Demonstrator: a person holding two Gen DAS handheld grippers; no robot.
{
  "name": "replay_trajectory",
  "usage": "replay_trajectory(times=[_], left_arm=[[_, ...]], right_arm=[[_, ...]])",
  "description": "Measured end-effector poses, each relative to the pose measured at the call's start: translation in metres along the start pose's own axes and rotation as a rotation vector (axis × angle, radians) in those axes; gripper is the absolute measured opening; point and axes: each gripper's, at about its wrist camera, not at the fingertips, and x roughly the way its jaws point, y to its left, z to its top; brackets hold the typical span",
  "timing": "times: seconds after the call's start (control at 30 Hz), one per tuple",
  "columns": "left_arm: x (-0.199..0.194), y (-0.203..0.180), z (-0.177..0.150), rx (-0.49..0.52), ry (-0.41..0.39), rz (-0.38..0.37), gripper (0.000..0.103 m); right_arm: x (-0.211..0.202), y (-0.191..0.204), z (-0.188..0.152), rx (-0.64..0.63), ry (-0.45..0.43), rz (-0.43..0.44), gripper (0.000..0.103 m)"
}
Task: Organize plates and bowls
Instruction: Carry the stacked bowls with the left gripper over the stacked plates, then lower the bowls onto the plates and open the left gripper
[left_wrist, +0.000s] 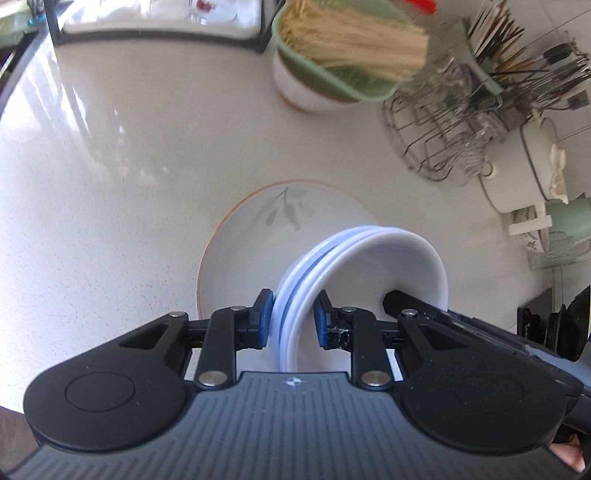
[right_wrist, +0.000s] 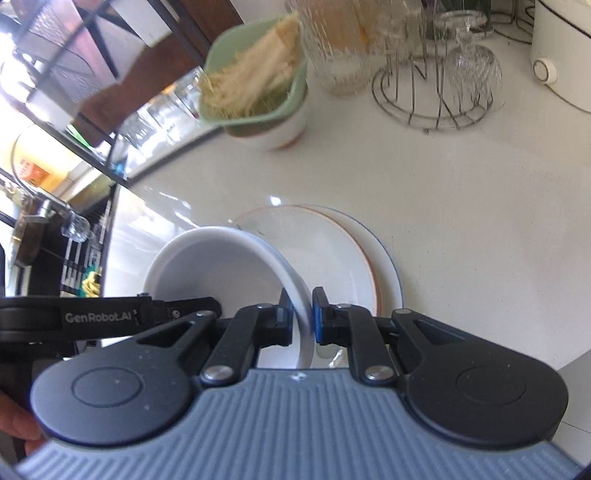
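Left wrist view first: the left gripper (left_wrist: 293, 319) sits low in the frame, its blue pads pinching the near rim of a stack of white bowls (left_wrist: 373, 266), which seems to be two or three nested together. The stack hangs tilted, its mouth facing the right of the frame, just above a leaf-patterned plate (left_wrist: 258, 225) lying on the pale counter (left_wrist: 129, 166). At the lower right, the dark tip of the other tool reaches into the bowls. Toward the upper right stand a green basket of straw-coloured strands (left_wrist: 343, 48) and a wire rack (left_wrist: 443, 133), both well apart from the plate.

Right wrist view: the right gripper (right_wrist: 303, 314) is pressed nearly together on the opposite rim of the white bowls (right_wrist: 221, 266), clamping the thin wall. Here the plate with the orange edge (right_wrist: 325, 251) proves to rest on a larger blue-rimmed plate (right_wrist: 388, 273), at centre right of the frame.

To my eye the bowls are being brought down onto the plates. Doing it well means levelling the stack first, both hands turning together so the nested bowls do not slide apart, then centring the base over the top plate and setting it down gently before either grip loosens.
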Motion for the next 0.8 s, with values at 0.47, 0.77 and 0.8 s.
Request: replay_trajectory(times=[0.47, 0.77, 0.8], left_arm=[[0.025, 0.000, 0.013, 0.051, 0.008, 0.037, 0.026], [0.020, -0.005, 0.012, 0.075, -0.007, 0.048, 0.034], [0.018, -0.005, 0.012, 0.077, -0.014, 0.051, 0.035]], right_arm=[[0.035, -0.008, 0.008, 0.014, 0.053, -0.024, 0.015], [0.036, -0.008, 0.011, 0.020, 0.050, -0.035, 0.020], [0.035, -0.009, 0.011, 0.029, 0.049, -0.031, 0.028]])
